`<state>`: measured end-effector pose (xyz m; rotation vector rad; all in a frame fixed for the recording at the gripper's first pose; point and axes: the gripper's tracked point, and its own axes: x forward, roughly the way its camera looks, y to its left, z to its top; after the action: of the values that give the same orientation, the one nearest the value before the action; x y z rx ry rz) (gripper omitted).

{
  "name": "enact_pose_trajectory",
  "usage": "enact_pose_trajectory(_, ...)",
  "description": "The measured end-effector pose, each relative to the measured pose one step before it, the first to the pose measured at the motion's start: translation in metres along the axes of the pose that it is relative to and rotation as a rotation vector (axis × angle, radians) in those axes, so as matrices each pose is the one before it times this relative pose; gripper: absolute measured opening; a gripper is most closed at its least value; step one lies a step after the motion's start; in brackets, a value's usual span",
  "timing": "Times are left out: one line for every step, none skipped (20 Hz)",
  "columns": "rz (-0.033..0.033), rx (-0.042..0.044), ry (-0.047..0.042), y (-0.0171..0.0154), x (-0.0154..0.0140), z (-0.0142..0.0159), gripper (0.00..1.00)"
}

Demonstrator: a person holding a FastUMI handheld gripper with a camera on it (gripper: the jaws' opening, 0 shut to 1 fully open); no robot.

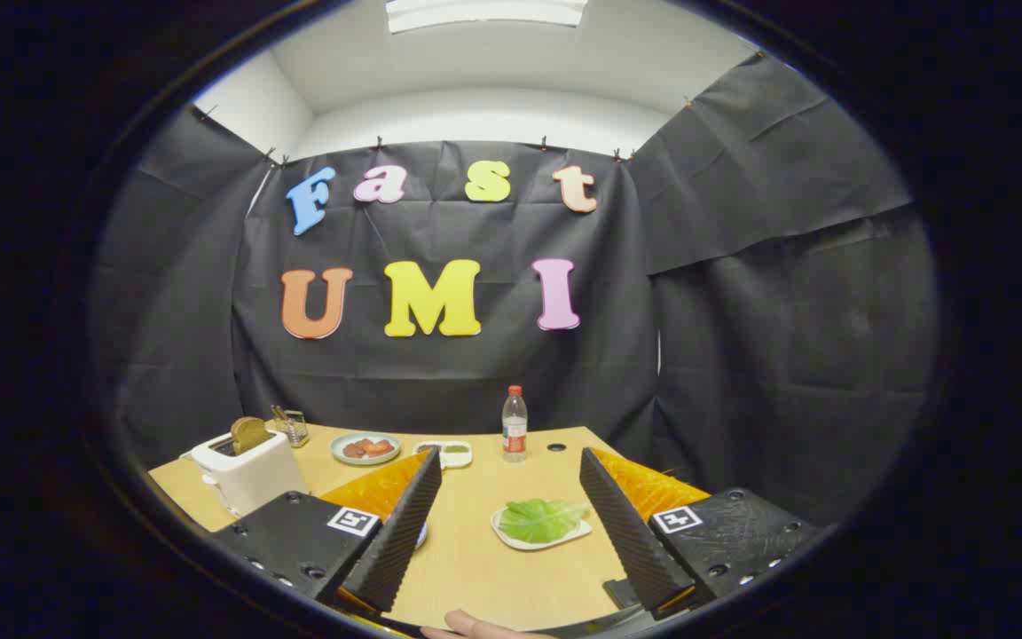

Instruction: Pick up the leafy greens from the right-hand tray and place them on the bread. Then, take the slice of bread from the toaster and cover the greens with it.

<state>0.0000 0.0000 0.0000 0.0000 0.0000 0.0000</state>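
Hovering above the near edge of the desk (475,568), the gripper (511,497) has its two ribbed black fingers (400,532) spread wide apart with nothing between them but bare wood and the things beyond; it grasps nothing. Each finger carries an orange backing and a black mount with a small square marker. A fingertip of the person (475,627) shows at the near edge, between the finger bases.

The leafy greens (539,519) lie flat on a small white tray (575,534) on the desk, in the gap between the fingers but closer to the right finger, just ahead of the fingertips and not touching either one.

At the left edge of the desk stands a white toaster (249,475), outside the left finger, with a browned slice of bread (249,433) standing up out of its slot. Just behind the toaster, at the far left corner, sits a small wire holder (291,428); its contents are too small to tell. A pale round plate (365,448) with reddish pieces of food rests toward the far edge, beyond the left fingertip. Beside it is a small white dish (451,454) with something green in it, partly hidden by that fingertip. A clear plastic bottle (514,424) with a red cap stands upright near the far edge, beyond the gap. Part of a pale rim (422,535) peeks out beside the left finger, mostly hidden.
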Motion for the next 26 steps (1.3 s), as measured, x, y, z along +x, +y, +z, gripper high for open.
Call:
enact_pose_trajectory(0.00395, 0.00863, 0.00992, -0.00013, 0.00203, -0.00293, 0.96)
enact_pose_trajectory(0.00138, 0.00392, 0.00613, -0.00151, 0.00202, -0.00096, 0.96)
enact_pose_trajectory(-0.00289, -0.00052, 0.00222, -0.00359, 0.00208, 0.0, 0.96)
enact_pose_trajectory(-0.0041, -0.00233, -0.0013, -0.00336, 0.00199, 0.00103, 0.96)
enact_pose_trajectory(-0.0022, -0.00354, -0.00379, -0.0022, 0.0014, 0.0011, 0.96)
enact_pose_trajectory(-0.00036, -0.00182, -0.00431, -0.00207, 0.00059, 0.00143, 0.96)
enact_pose_trajectory(-0.00089, -0.00089, -0.00267, -0.0021, 0.00085, -0.00032, 0.96)
enact_pose_trajectory(-0.00122, 0.00093, -0.00011, -0.00241, 0.00192, -0.00046, 0.96)
enact_pose_trajectory(-0.00179, 0.00188, 0.00424, -0.00197, 0.00134, -0.00243, 0.96)
enact_pose_trajectory(-0.00198, 0.00216, 0.00778, -0.00135, 0.00215, -0.00223, 0.96)
enact_pose_trajectory(0.00353, 0.00403, 0.01013, -0.00075, 0.0021, -0.00327, 0.96)
enact_pose_trajectory(0.00626, 0.00491, 0.01052, 0.00107, 0.00121, -0.00261, 0.96)
enact_pose_trajectory(0.00444, 0.00329, 0.00686, -0.00018, 0.00181, -0.00213, 0.96)
enact_pose_trajectory(0.004, 0.00443, 0.00487, 0.00037, 0.00039, 0.0002, 0.96)
enact_pose_trajectory(0.00796, 0.0058, 0.00103, 0.00219, 0.00001, -0.00037, 0.96)
enact_pose_trajectory(0.01003, 0.002, -0.00529, 0.00281, -0.00085, 0.0025, 0.96)
enact_pose_trajectory(0.0058, -0.00447, -0.00745, 0.00208, -0.00133, 0.00287, 0.96)
enact_pose_trajectory(0.00276, -0.00738, -0.00867, 0.00138, -0.0009, 0.0036, 0.96)
enact_pose_trajectory(0.00082, -0.00701, -0.01002, 0.00094, -0.00071, 0.00288, 0.96)
enact_pose_trajectory(-0.00215, -0.00506, -0.0087, -0.00022, 0.00066, 0.00359, 0.96)
enact_pose_trajectory(-0.00652, -0.00081, -0.00303, -0.00159, 0.00293, 0.00121, 0.96)
enact_pose_trajectory(-0.00633, 0.00331, 0.00264, -0.00225, 0.00364, 0.00035, 0.96)
enact_pose_trajectory(-0.00152, 0.00537, -0.00014, -0.00079, 0.00548, 0.00016, 0.96)
enact_pose_trajectory(-0.00677, 0.00035, 0.0106, -0.00287, 0.00713, -0.0008, 0.96)
enact_pose_trajectory(-0.0005, -0.00759, 0.00868, -0.00385, 0.00853, -0.00313, 0.96)
enact_pose_trajectory(0.00354, -0.00982, 0.0102, -0.0028, 0.01053, -0.00218, 0.96)
